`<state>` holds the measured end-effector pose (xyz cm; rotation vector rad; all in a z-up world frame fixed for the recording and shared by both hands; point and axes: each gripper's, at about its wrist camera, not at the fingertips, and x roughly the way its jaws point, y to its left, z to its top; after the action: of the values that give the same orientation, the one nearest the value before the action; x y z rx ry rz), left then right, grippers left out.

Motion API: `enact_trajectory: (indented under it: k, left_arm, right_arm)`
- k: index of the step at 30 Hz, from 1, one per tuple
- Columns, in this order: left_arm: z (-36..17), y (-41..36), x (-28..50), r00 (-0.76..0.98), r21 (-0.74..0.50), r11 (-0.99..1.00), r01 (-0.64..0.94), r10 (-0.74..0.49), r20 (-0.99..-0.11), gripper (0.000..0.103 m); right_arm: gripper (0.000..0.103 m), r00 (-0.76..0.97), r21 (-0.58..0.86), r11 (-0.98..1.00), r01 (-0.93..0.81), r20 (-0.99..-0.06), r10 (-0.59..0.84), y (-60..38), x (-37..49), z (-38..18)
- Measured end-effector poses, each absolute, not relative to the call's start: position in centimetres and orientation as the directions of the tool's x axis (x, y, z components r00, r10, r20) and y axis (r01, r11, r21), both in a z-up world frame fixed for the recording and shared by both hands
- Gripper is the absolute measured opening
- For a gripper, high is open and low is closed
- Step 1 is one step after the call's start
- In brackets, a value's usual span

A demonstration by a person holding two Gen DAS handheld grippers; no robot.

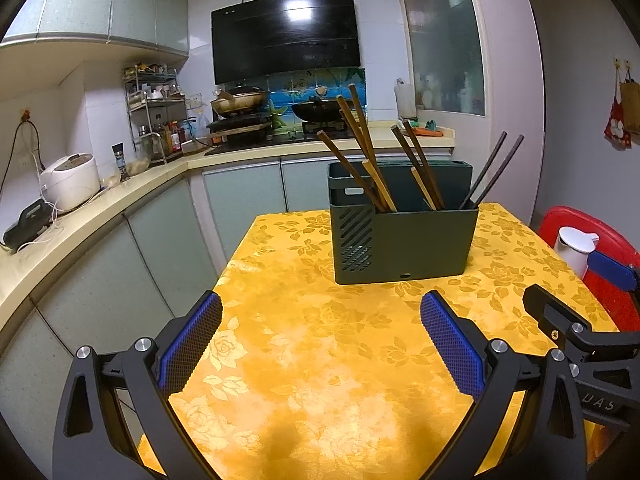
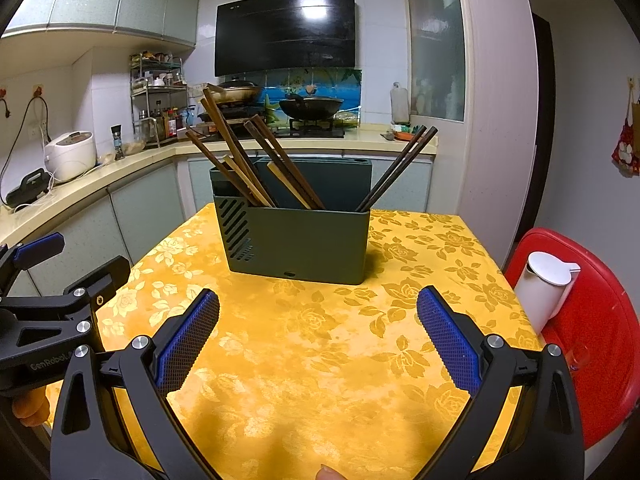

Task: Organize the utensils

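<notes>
Dark green utensil holder (image 2: 298, 240) upright toward the far edge of a table (image 2: 320, 360) draped in yellow floral cloth, brown chopsticks (image 2: 240, 160) leaning left inside, a dark pair (image 2: 396, 168) slanting right. Nearer the front edge, left gripper (image 1: 320, 344) and right gripper (image 2: 318, 344) side by side above the cloth, blue-padded fingers spread wide, clasping nothing. Off the right edge, white jug (image 2: 540, 288) on a red stool (image 2: 592, 320).

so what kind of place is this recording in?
A home kitchen, most likely: range hood over a stove with pans, rice cooker on the counter, and a holder of chopsticks on a table with a yellow cloth.
</notes>
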<state>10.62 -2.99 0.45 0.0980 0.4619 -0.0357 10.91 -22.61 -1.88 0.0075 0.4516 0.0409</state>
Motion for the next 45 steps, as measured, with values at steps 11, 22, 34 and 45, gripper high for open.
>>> enact_trajectory:
  k: [11,22,34,45]
  left_arm:
    - [1.2,-2.0,10.4,0.922,0.063,0.998,0.003,0.021,-0.387,0.096]
    - [0.6,-2.2,11.3,0.891,0.048,0.999,0.015,0.009,-0.454,0.096]
    - [0.5,-2.0,11.3,0.885,0.041,0.999,0.010,0.010,-0.465,0.096]
    - [0.2,-2.1,11.4,0.878,0.041,0.999,0.014,0.007,-0.478,0.096]
  right_arm:
    - [0.096,0.897,0.014,0.999,-0.036,-0.441,0.038,-23.4,11.1,-2.1]
    - [0.096,0.895,0.016,0.999,-0.033,-0.444,0.037,-23.4,11.1,-2.2]
    - [0.096,0.896,0.017,0.999,-0.027,-0.444,0.032,-22.4,11.0,-2.4]
    - [0.096,0.896,0.018,1.000,-0.024,-0.444,0.029,-22.3,10.9,-2.3]
